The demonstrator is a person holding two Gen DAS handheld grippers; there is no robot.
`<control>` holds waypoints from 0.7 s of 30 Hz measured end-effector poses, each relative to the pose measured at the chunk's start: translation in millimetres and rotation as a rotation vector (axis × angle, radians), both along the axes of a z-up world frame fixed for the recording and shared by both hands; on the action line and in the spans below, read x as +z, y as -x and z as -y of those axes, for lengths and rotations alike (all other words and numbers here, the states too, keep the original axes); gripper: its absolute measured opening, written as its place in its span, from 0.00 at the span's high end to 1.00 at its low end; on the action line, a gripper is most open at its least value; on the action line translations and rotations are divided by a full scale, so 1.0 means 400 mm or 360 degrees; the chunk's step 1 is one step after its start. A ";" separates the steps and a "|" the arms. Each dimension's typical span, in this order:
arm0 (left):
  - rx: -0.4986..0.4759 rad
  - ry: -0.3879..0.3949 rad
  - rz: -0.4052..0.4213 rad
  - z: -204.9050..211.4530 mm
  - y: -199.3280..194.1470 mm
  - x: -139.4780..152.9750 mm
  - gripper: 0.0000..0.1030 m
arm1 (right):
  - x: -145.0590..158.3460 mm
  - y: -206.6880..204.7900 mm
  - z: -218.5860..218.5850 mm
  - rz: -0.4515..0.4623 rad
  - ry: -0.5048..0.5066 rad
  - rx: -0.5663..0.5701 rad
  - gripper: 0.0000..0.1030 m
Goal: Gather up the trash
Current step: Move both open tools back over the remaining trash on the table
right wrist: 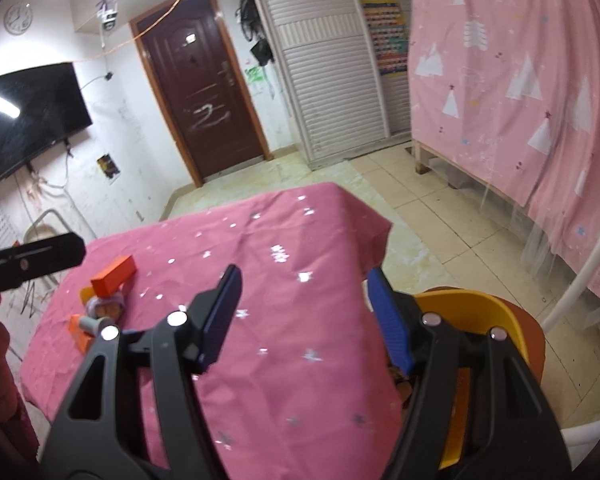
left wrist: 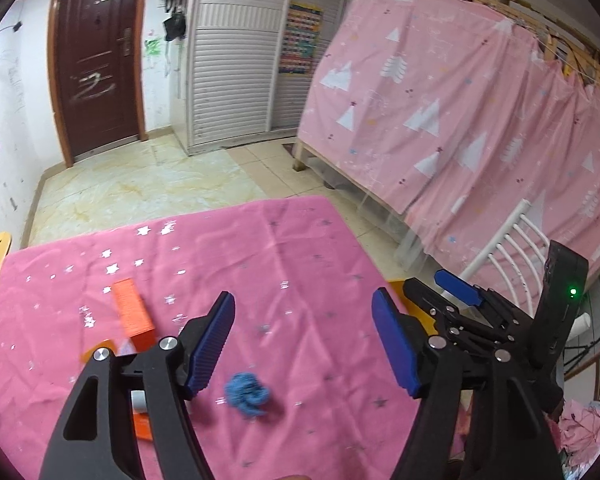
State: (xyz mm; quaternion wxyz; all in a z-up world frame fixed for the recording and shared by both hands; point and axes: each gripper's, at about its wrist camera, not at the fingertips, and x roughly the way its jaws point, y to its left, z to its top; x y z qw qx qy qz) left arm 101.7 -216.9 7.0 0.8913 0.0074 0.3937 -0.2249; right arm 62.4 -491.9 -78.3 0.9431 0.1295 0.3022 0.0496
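On the bench (left wrist: 300, 240), covered with a pink star-printed cloth, several pieces of trash lie unclaimed; both grippers stand with jaws apart and nothing between them. Left gripper (left wrist: 304, 344): jaws wide, poised above the cloth, with a crumpled blue wad (left wrist: 247, 396) lying just below and slightly left of the midline between its fingers, near but not touching either pad. Farther left, partly behind the left finger, lie an orange box (left wrist: 134, 314) and smaller orange scraps with a small grey cylinder. Right gripper (right wrist: 306, 320): jaws likewise wide and empty, over the near right edge of the bench, above a yellow bin (right wrist: 488, 312) standing beside the bench. Judged step: approach to a pickup, with no trash held. The next move appears to call for lowering the left gripper so that the wad sits squarely between the pads, then closing; the wad looks soft and should compress under grip.
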 end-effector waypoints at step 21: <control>0.0162 -0.0017 -0.0118 -0.259 -0.052 -0.071 0.38 | -0.001 -0.038 -0.187 -0.0069 0.0073 0.0289 0.38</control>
